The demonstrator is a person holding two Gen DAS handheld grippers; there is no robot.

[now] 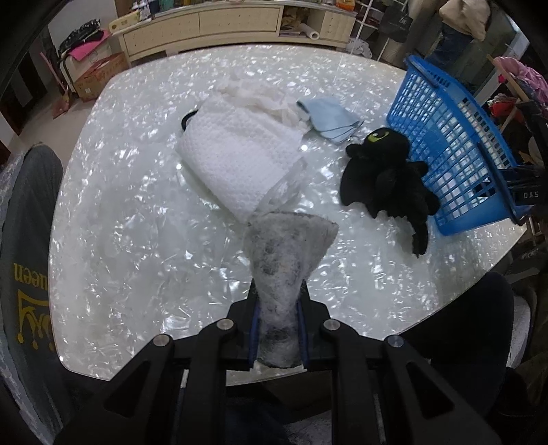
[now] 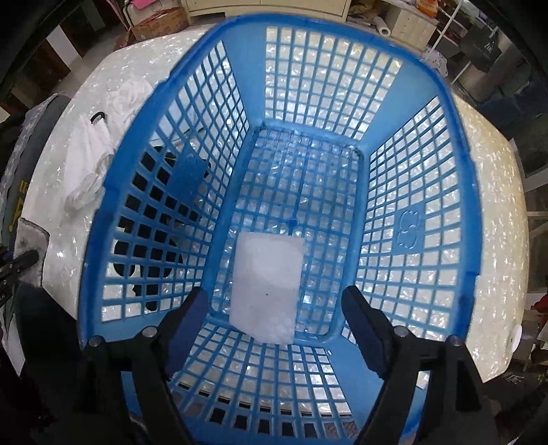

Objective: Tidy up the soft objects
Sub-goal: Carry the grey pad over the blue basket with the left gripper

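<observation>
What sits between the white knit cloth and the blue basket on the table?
In the left wrist view, the black plush toy lies between the white knit cloth and the blue basket, against the basket's wall.

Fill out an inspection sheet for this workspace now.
Surface: glossy white table.
Job's things: white pad in blue basket; black plush toy against the basket's outside; white knit cloth, light blue cloth, white fluff on the table.
Clutter: nothing seen.
Grippers: left gripper shut on grey felt piece; right gripper open above the basket, nothing between the jaws.
Cables: nothing seen.
Surroundings: cream cabinet, cardboard box.
</observation>
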